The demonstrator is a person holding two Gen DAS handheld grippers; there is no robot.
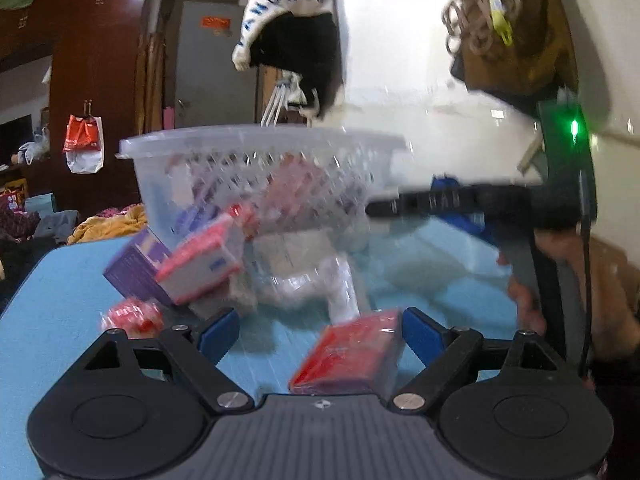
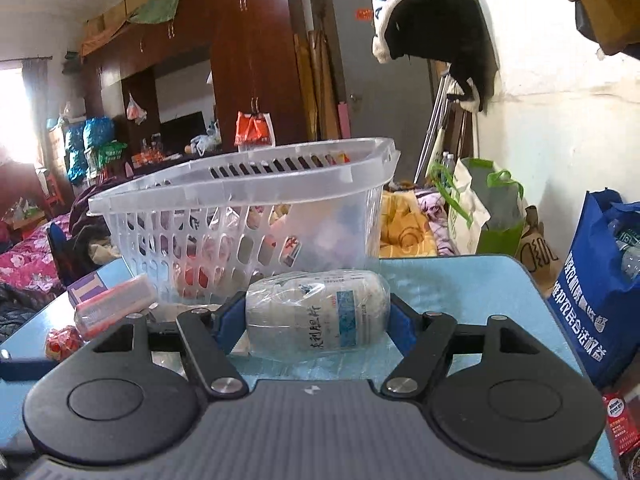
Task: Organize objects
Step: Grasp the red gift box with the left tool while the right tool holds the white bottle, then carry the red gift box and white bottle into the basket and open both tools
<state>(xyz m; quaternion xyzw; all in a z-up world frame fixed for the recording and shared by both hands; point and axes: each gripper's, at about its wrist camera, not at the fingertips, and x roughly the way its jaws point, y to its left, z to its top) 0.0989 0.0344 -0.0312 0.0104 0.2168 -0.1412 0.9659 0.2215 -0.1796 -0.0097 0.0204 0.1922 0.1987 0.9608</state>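
Note:
My left gripper (image 1: 320,332) hangs open low over the blue table (image 1: 60,320). A red box (image 1: 348,356) lies between its blue pads, close to the right pad (image 1: 424,336) and far from the left one. The picture is blurred. Behind stands a clear plastic basket (image 1: 260,168) with several packets inside. In the right wrist view my right gripper (image 2: 316,320) is shut on a white bottle in clear wrap (image 2: 318,312), which lies on its side in front of the basket (image 2: 240,196). Seen from the left wrist, the right gripper (image 1: 420,202) reaches in from the right, with a hand (image 1: 524,300) on its grip.
Left of the basket lie a purple box (image 1: 136,268), a red and white box (image 1: 204,264) and a red wrapper (image 1: 132,316). A blue shopping bag (image 2: 592,280) stands past the table's right edge. A white and black garment (image 2: 432,12) hangs on the wall above.

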